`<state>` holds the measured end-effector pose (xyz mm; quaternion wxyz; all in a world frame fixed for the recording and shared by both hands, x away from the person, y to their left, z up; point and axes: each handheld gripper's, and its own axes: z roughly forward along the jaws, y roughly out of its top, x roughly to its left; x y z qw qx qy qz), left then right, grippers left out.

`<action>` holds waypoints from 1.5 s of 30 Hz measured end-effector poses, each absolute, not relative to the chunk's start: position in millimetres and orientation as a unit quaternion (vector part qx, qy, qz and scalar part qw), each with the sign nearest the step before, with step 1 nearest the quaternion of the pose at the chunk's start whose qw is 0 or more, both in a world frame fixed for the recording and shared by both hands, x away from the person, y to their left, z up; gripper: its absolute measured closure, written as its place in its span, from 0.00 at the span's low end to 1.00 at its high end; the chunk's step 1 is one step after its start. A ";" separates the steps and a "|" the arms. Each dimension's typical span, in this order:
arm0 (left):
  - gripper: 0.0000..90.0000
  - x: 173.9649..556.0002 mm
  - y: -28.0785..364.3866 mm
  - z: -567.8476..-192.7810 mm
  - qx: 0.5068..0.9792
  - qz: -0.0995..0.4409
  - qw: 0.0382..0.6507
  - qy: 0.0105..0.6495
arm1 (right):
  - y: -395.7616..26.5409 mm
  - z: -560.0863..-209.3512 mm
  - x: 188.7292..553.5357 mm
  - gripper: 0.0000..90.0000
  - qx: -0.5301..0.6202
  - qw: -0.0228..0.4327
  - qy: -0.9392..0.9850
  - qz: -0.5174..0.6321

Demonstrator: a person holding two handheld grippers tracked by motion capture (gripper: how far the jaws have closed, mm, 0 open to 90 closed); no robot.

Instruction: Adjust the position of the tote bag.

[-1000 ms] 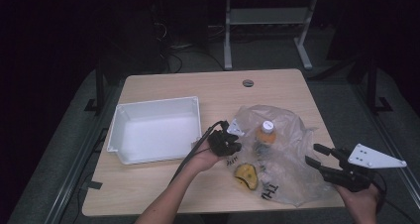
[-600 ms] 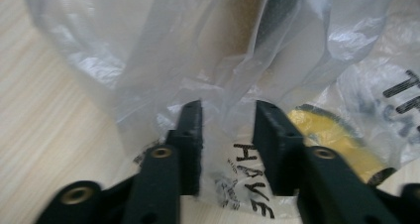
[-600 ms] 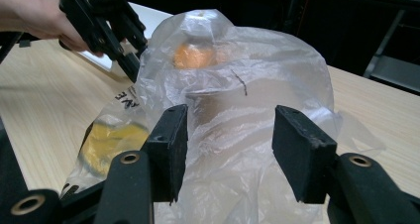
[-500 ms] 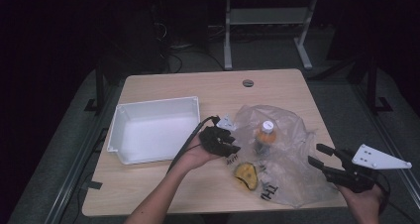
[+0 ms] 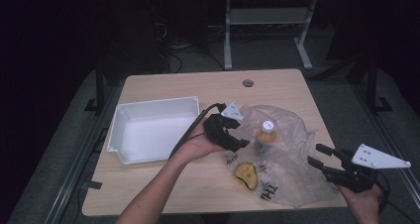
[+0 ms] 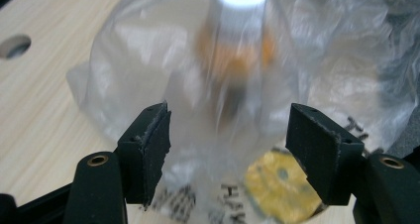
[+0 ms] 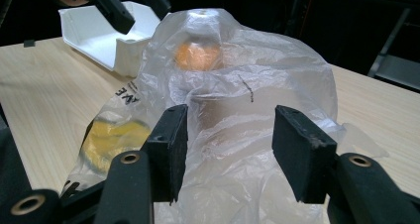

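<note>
A clear plastic bag (image 5: 292, 149) with black lettering lies on the table's right half. Inside it stand a bottle (image 5: 266, 137) with a white cap and orange label, and a round yellow thing (image 5: 246, 174) lies in front. My left gripper (image 5: 236, 137) hovers over the bag's left edge. Its jaws have just been opening, and its pads (image 6: 148, 144) touch nothing. The blurred bottle (image 6: 237, 50) and bag (image 6: 148, 50) show beyond the gap. My right gripper (image 5: 315, 153) stands open at the bag's front right, facing the bag (image 7: 247, 85) and the bottle (image 7: 198, 55).
A white tray (image 5: 153, 105) with nothing in it sits on the left half of the wooden table (image 5: 277, 85), close to my left hand. A cable hole (image 5: 247, 83) is near the far edge. The table's front right corner is beside my right hand.
My left gripper has risen from the bag's left edge and its jaws have spread apart. The right gripper has stayed where it was, still open.
</note>
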<state>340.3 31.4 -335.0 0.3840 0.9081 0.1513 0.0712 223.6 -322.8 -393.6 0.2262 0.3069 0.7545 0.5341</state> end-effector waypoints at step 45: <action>0.94 351.1 2.4 -335.7 0.930 0.074 0.339 0.121 | -337.5 -391.3 219.5 0.52 0.313 0.233 0.742 0.545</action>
